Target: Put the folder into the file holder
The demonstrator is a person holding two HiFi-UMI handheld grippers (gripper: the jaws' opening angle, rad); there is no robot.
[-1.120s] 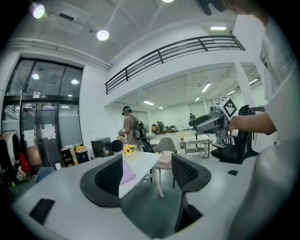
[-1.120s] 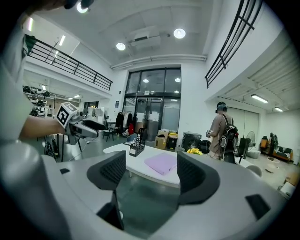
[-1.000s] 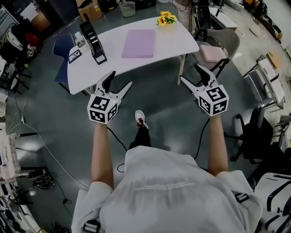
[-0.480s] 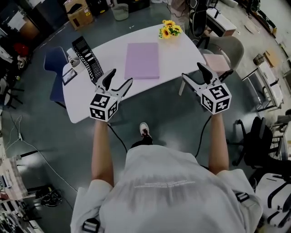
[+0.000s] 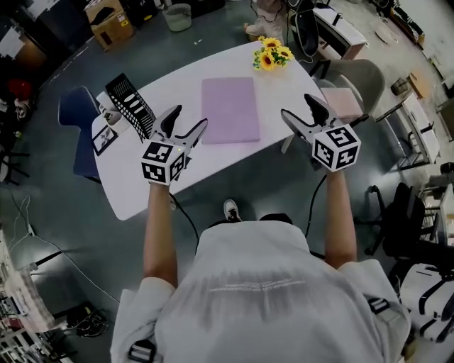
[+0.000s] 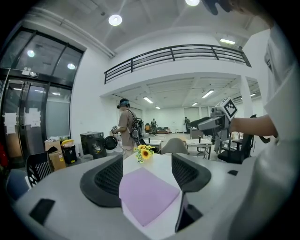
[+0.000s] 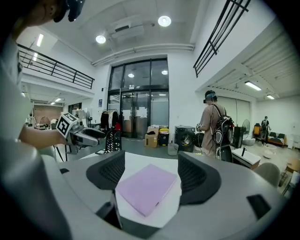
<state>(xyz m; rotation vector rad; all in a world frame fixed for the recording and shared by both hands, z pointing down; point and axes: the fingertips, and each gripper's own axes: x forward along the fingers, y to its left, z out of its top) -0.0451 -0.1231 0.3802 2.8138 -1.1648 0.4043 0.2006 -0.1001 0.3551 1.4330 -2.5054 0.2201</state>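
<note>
Purple folder (image 5: pixel 229 110) flat on table (image 5: pixel 142 177) | file holder (image 5: pixel 130 106) (corner behind left gripper (image 5: pixel 190 117)) | right gripper (image 5: pixel 296 105) — both fingers agape, empty

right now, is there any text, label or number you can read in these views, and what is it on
No text can be read in any view.
Cubes on the left gripper and right gripper: square marker patterns, no words.
Card beside the file holder: print too small to read.
Cardboard box: no legible label.
Folder: plain purple, no label visible.
</note>
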